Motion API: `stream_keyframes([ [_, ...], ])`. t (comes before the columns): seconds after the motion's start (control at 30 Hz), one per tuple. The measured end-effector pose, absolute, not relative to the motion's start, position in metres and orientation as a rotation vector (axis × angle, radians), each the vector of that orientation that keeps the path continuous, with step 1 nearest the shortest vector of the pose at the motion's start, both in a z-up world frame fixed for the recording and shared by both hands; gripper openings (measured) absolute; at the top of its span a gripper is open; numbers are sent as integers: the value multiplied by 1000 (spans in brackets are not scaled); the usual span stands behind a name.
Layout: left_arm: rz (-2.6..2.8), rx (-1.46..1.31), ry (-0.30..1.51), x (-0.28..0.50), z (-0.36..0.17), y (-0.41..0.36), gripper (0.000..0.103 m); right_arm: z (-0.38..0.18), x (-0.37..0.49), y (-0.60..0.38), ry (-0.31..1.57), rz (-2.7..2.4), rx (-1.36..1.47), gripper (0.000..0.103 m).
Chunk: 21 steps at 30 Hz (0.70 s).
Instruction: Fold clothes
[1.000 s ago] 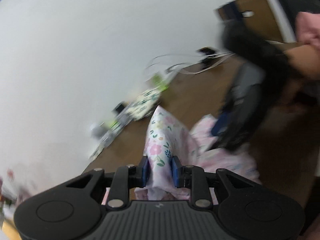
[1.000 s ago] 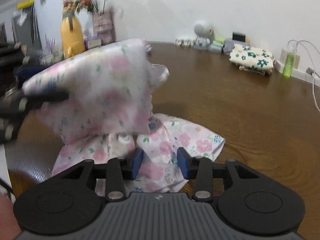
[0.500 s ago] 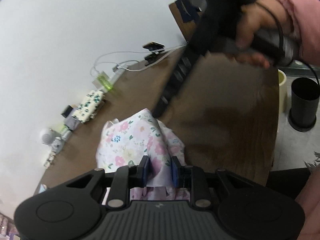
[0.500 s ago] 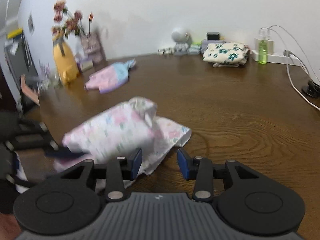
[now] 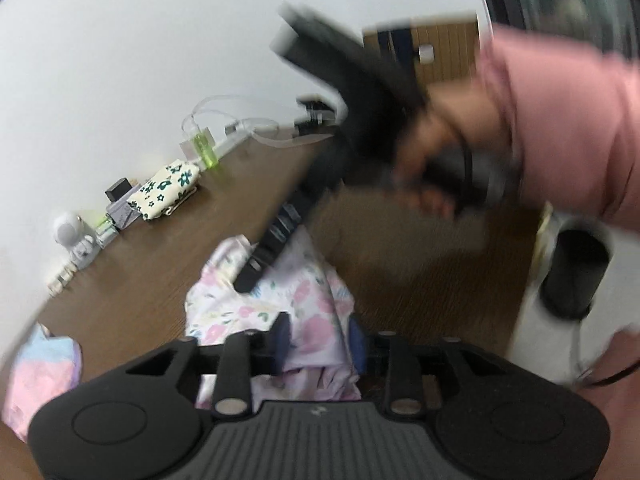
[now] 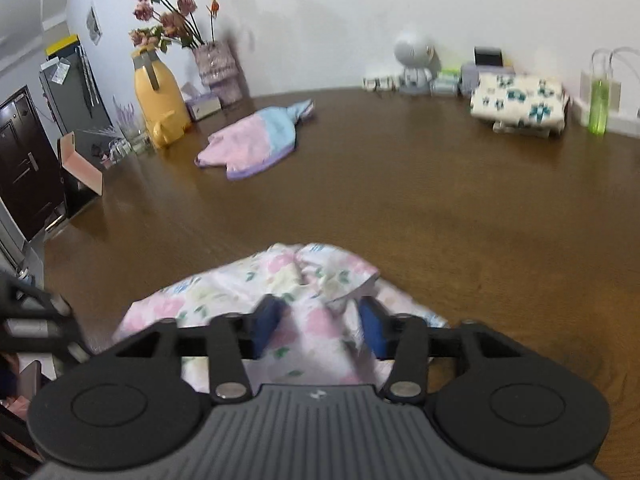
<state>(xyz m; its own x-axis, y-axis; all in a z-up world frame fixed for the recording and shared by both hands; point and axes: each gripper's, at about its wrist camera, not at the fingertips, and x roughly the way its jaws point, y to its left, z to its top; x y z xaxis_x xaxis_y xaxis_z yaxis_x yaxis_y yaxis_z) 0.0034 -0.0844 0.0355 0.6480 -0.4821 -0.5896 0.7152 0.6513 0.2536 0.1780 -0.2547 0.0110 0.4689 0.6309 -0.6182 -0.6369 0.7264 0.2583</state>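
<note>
Starting at the left of the right wrist view: a yellow jug (image 6: 160, 100) and a vase of flowers (image 6: 218, 72) stand by the wall, with a pink-and-blue garment (image 6: 256, 148) spread unfolded on the counter (image 6: 440, 208) beside them. Centre foreground: the floral garment (image 6: 280, 284) lies bunched on the counter near its front edge. The left claw (image 5: 318, 340) is opening, cloth between its fingers but the pads no longer pressing it. The right claw (image 6: 320, 322) is closing, cloth between its fingers, not yet pinched. Far right, a folded floral stack (image 6: 520, 102) sits against the wall. Recommendation: let the left release fully; have the right seize one edge only, not a bundle, then draw it flat before creasing.
</note>
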Motion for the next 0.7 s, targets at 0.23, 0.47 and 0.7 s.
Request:
stream_keyframes([
  [0.23, -583, 225, 531, 17, 62, -30, 47, -2, 149, -257, 763, 656, 107, 28],
  [0.47, -557, 259, 646, 48, 31, -43, 19, -3, 96, -244, 711, 519, 185, 29],
  [0.7, -575, 265, 609, 38, 22, -31, 20, 40, 87, -261, 618, 647, 85, 40],
])
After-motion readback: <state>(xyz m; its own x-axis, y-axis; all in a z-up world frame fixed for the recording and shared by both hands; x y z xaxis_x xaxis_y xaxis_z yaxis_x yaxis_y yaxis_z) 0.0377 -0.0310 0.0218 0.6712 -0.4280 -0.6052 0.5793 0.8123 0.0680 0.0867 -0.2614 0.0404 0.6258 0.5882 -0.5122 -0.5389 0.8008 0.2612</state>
